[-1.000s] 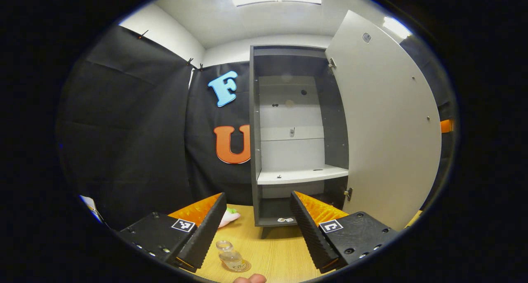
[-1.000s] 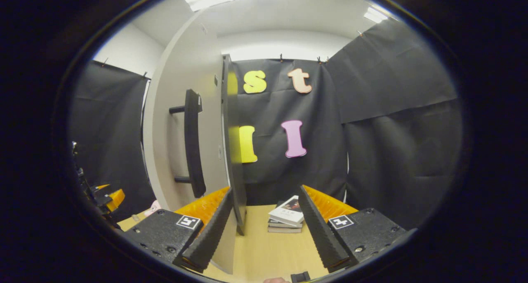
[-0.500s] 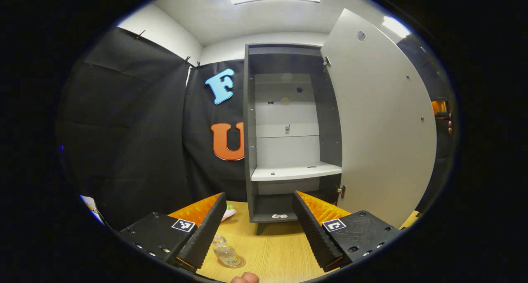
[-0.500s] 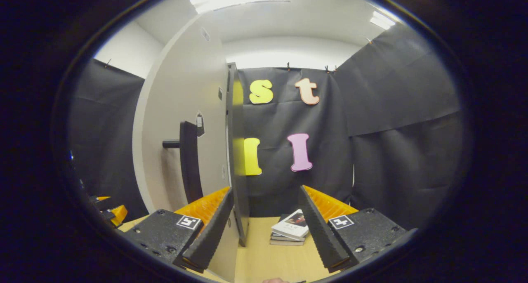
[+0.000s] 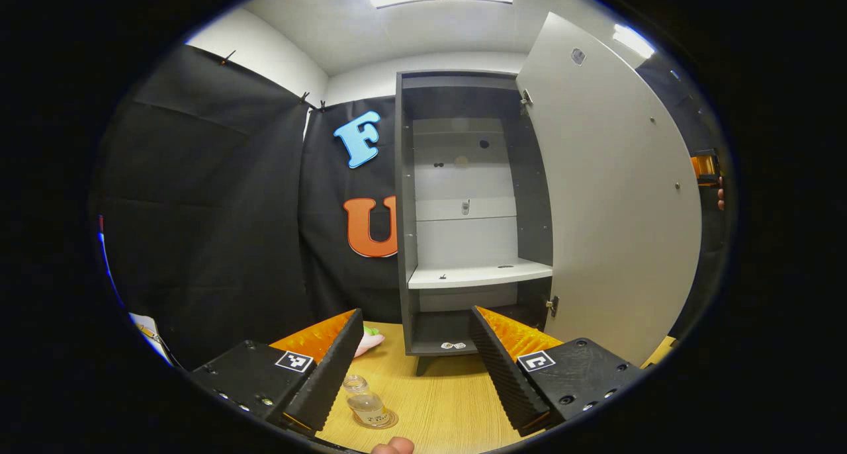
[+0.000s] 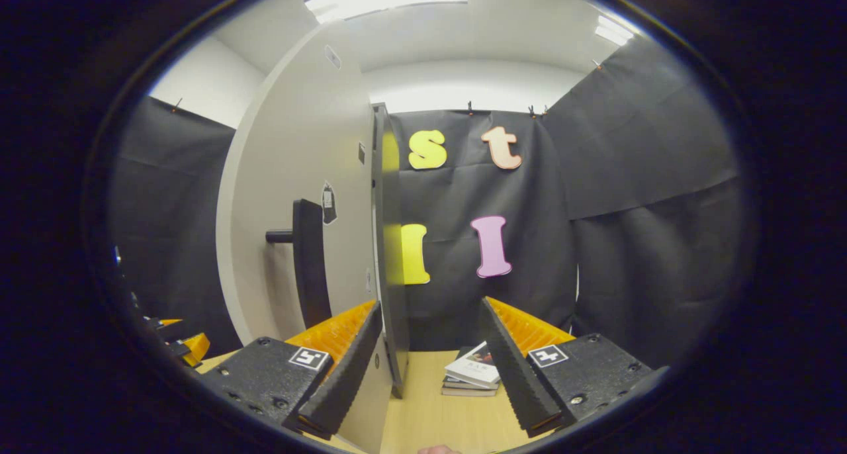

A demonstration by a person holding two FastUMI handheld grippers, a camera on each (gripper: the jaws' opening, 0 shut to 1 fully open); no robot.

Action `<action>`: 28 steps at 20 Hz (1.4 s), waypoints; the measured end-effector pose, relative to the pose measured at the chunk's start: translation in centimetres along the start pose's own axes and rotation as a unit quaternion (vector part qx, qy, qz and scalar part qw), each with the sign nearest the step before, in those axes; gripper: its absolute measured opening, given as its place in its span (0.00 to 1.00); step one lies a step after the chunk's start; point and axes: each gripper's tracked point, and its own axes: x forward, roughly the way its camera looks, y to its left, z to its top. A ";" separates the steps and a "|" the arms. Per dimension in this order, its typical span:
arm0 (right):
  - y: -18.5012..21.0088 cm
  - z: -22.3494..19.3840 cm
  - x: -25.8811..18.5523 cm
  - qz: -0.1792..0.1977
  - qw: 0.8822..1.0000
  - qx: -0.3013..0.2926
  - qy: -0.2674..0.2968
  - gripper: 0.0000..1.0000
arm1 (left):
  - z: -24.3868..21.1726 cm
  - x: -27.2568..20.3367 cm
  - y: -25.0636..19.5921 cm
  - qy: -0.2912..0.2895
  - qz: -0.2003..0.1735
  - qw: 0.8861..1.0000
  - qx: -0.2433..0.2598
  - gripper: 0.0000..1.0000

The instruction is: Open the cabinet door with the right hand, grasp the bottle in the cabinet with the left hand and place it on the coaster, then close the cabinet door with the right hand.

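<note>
— Two sets of tongs, both standing apart and gripping nothing?

— Yes. Left gripper [image 5: 417,364] hovering over the light wooden tabletop [image 5: 443,408], fingers spread wide, pointing toward the tall dark grey cabinet [image 5: 405,209] with its pale shelves. Right gripper [image 6: 430,361] likewise gaping, straddling the thin edge of the big light grey cabinet door [image 6: 298,176] without pressing on it.

— And sitting where, the small clear glass bottle [image 5: 366,404]?

— Standing upright on the round transparent coaster [image 5: 387,419], on the tabletop just beside the left gripper's left finger, well in front of the cabinet.

— Door hanging how?

— Swinging wide open, its inner face showing in the left gripper view, its outer face with the long black bar handle [image 6: 310,262] showing in the right gripper view.

— Lying nearby, anything else?

— Resting past the right gripper, a small stack of books [image 6: 471,376]; peeking out by the cabinet's foot, a pink and green soft object [image 5: 368,341], too hidden for naming.
</note>
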 end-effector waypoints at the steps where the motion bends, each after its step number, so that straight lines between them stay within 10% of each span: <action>1: 0.2 0.0 -0.1 0.000 1.000 -0.006 -0.001 0.95 | 0.0 0.1 0.0 0.000 0.000 1.000 -0.001 0.96; 28: 19.2 -1.0 3.6 0.164 0.986 -0.016 0.010 0.94 | -1.9 -1.1 3.5 0.004 -0.011 1.000 -0.003 0.96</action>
